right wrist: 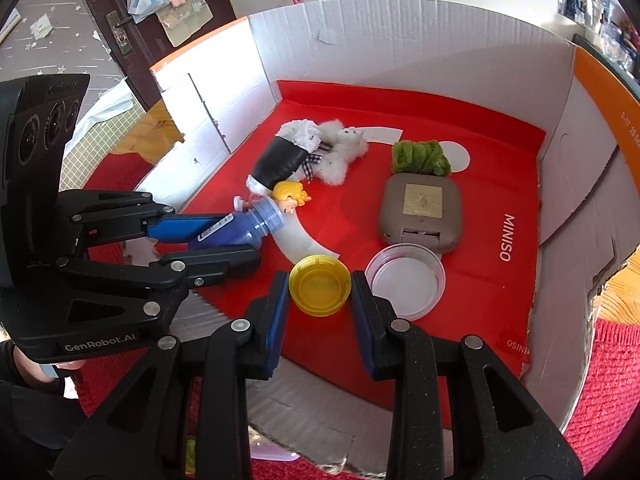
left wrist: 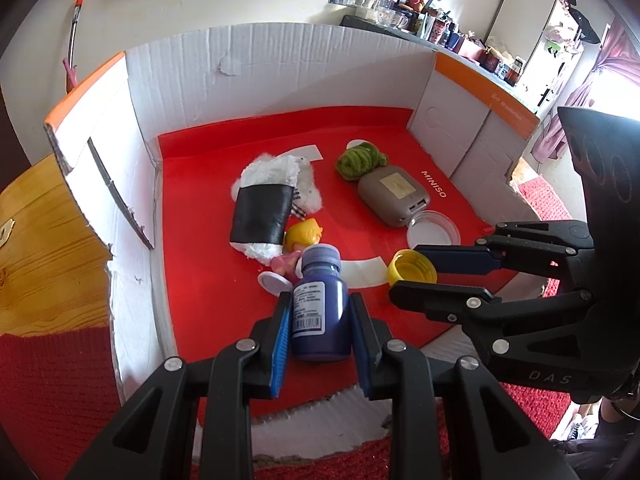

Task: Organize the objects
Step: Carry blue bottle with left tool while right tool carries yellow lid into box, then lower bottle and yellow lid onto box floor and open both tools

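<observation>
My left gripper is shut on a purple paint bottle with a white label, held low over the red floor of the cardboard box. The bottle also shows in the right wrist view, lying between the left gripper's fingers. My right gripper is shut on a yellow cap, open side up. In the left wrist view the yellow cap sits between the right gripper's fingers.
On the red floor lie a black-and-white plush roll, a white fluffy toy, a yellow-haired doll, green yarn, a grey power bank and a clear lid. White walls enclose three sides.
</observation>
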Available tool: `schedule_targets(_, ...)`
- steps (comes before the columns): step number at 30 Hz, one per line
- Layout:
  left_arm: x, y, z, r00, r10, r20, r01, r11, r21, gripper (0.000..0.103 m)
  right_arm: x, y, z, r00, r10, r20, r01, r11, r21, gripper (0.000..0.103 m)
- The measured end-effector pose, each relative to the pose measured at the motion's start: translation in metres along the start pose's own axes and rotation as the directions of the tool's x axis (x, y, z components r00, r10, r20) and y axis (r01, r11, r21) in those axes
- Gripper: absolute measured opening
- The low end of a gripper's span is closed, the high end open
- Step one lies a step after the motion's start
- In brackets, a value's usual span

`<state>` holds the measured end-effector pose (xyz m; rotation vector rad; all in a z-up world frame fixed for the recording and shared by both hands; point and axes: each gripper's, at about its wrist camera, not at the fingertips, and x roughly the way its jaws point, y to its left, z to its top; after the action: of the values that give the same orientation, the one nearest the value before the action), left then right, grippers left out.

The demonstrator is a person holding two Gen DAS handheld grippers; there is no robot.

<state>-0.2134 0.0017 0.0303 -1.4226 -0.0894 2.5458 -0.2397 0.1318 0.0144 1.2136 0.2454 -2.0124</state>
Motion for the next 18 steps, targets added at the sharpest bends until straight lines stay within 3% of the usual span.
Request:
schedule_targets(7, 0.003, 0.001, 0.005, 1.0, 0.005, -0.002, -0.005, 1.0, -0.002, 0.029, 0.0, -0.008, 0.002, 1.0, -0.016, 0.004, 0.016, 1.0, 0.012, 0.029)
schedule_targets(18, 0.005, 0.001, 0.007, 1.0, 0.008, -0.001, -0.008, 1.0, -0.002, 0.029, -0.002, -0.017, 0.004, 0.994, -0.111, 0.012, 0.111, 0.994, 0.002, 0.029)
